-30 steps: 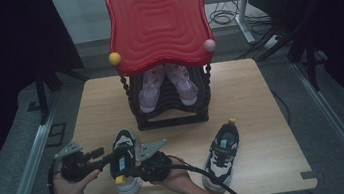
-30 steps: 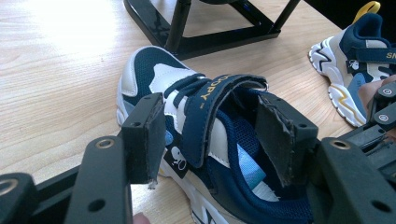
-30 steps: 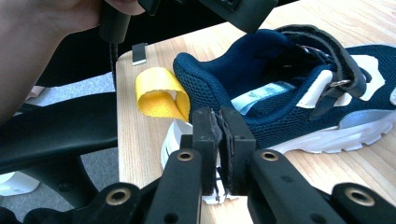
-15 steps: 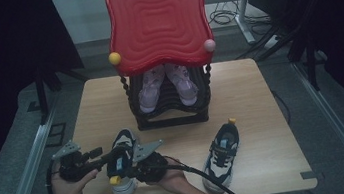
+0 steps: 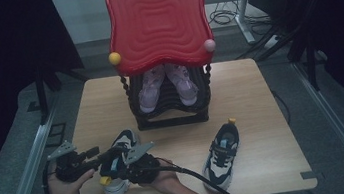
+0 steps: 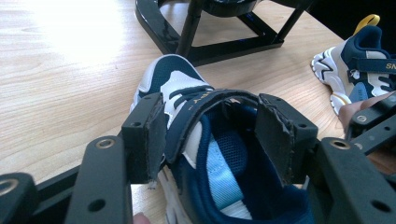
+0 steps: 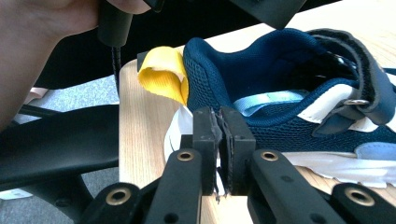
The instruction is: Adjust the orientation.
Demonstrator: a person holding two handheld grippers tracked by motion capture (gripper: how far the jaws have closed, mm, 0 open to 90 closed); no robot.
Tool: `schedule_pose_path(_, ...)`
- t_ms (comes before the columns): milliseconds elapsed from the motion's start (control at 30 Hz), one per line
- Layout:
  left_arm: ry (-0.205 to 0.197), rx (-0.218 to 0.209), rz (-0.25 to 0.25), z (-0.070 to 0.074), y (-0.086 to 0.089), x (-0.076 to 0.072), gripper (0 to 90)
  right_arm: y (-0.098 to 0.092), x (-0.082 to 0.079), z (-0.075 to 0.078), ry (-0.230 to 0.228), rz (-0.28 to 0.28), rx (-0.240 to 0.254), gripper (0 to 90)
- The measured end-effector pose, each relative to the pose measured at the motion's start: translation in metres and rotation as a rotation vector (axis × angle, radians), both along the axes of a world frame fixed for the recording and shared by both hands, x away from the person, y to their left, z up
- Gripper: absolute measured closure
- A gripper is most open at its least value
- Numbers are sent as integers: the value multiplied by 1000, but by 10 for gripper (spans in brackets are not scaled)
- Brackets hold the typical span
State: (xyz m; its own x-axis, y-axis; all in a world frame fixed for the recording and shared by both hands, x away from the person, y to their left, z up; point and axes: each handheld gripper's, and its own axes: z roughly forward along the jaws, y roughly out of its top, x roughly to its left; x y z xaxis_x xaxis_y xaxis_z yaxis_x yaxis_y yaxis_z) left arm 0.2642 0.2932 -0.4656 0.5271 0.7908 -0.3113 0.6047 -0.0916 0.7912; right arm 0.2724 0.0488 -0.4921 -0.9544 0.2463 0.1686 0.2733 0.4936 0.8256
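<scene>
A navy and white shoe [image 5: 117, 159] with a yellow heel tab lies near the table's front left edge. My left gripper [image 5: 103, 155] comes in from the left. Its jaws straddle the shoe [image 6: 187, 88] at the strap, and the pads [image 6: 150, 137] press on both sides of the upper. My right gripper [image 5: 122, 175] reaches in from the right at the heel. In the right gripper view its jaws [image 7: 218, 140] are shut, pads together with nothing between them, just beside the shoe [image 7: 280, 70] below the yellow tab [image 7: 163, 77].
The matching second shoe [image 5: 222, 156] lies at the front right of the wooden table [image 5: 240, 93]. A black rack [image 5: 169, 112] with a red wavy top [image 5: 158, 23] stands at the back centre and holds pink shoes [image 5: 151, 87]. The table edge runs just behind the heel [image 7: 126, 140].
The shoe's heel end and my right gripper have shifted slightly to the left. My left gripper has kept still.
</scene>
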Motion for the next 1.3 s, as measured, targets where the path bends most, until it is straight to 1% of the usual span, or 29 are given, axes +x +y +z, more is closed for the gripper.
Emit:
schedule_pose_path(333, -6, -4, 7, 1, 3, -1, 432, 7, 3, -2, 2, -3, 8, 855)
schedule_pose_path(433, -6, -4, 6, 1, 3, -1, 432, 4, 1, -1, -10, -5, -8, 853)
schedule_pose_path(500, -6, -4, 7, 1, 3, -1, 432, 0, -2, 1, -33, -21, -15, 853)
schedule_pose_path(633, -7, -4, 7, 1, 2, -1, 432, -20, -6, 10, -53, -43, -4, 852)
schedule_pose_path(700, -7, -2, 6, 2, 2, -1, 432, -31, -8, 13, -54, -58, 5, 850)
schedule_pose_path(900, -3, 0, 4, 1, 0, -1, 432, -69, -13, 21, -77, -104, 14, 850)
schedule_pose_path(1033, -1, 2, 4, 0, -2, -1, 432, -93, -15, 27, -108, -152, 19, 850)
schedule_pose_path(1300, 2, 4, 5, 0, -3, 0, 432, -143, -16, 32, -129, -250, 24, 850)
